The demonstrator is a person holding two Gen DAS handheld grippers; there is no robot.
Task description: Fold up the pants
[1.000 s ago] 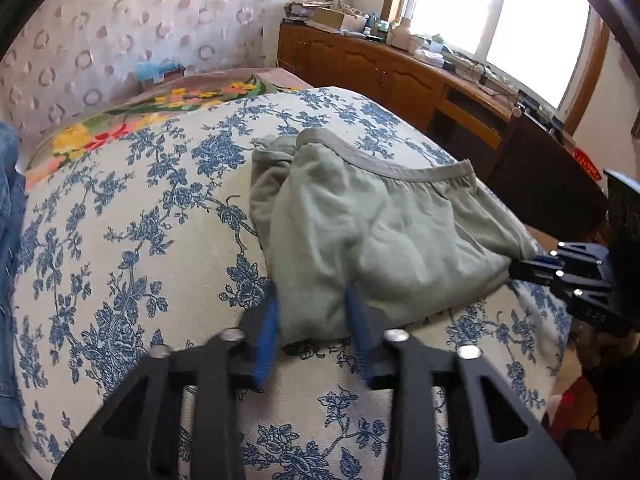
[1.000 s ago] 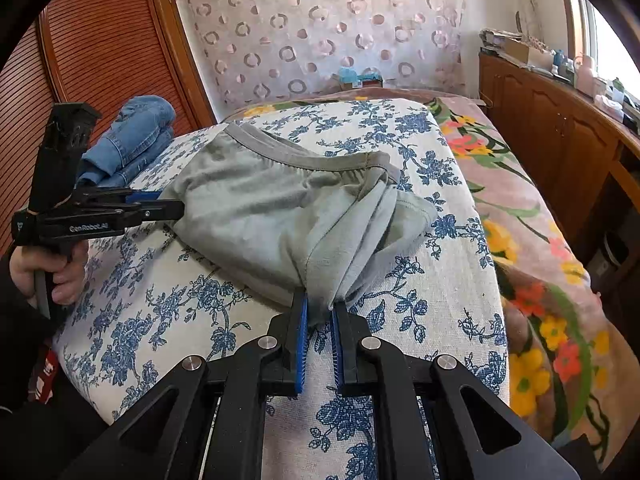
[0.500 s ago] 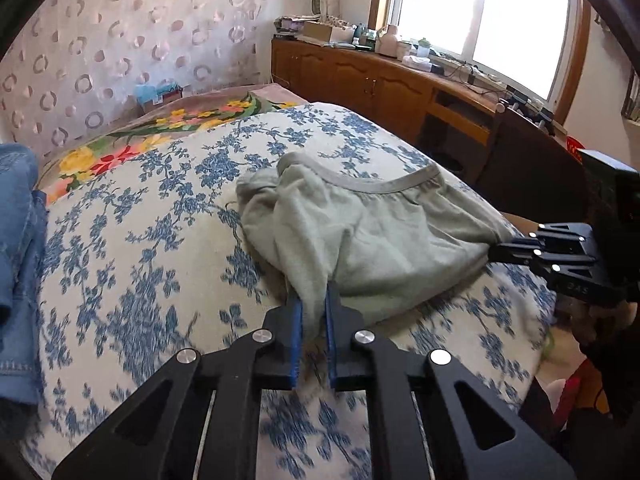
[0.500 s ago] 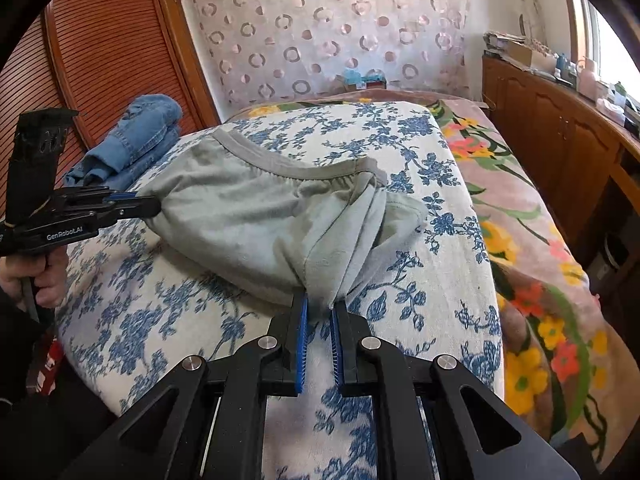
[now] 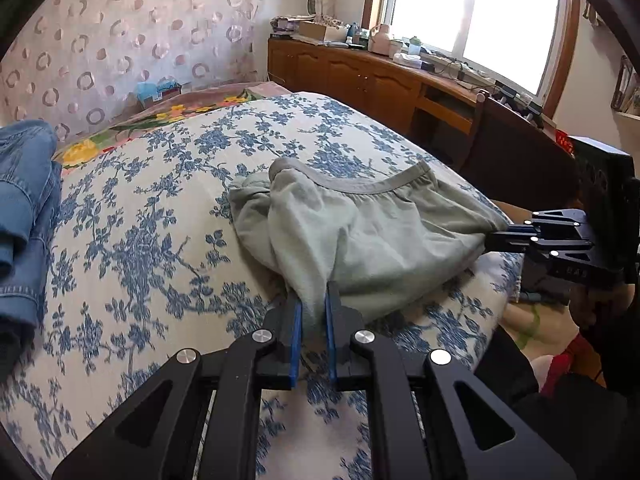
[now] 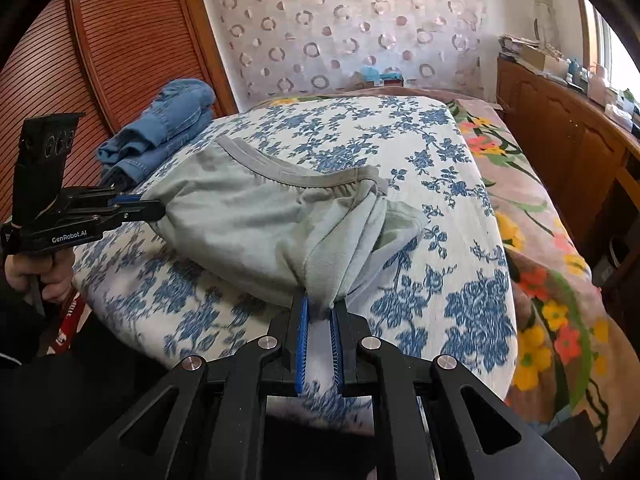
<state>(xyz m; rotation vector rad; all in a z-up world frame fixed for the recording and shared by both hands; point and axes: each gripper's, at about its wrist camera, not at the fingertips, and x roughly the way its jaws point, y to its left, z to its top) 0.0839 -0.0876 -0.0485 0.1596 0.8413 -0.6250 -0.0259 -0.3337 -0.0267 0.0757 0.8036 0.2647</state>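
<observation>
The grey-green pants [image 5: 360, 232] lie bunched on the blue-flowered bed [image 5: 160, 240], near its close edge, waistband on the far side. The left gripper [image 5: 313, 312] is pinched tight on one corner of the cloth; the right gripper [image 6: 320, 312] is clamped just as tight on the opposite corner. Folded jeans [image 6: 168, 124] sit beyond the pants, by the wooden door.

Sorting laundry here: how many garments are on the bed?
2 that I can see: the green pants at the near edge, pinched by both grippers, and blue jeans folded by the wooden door. More may be hidden out of view.
</observation>
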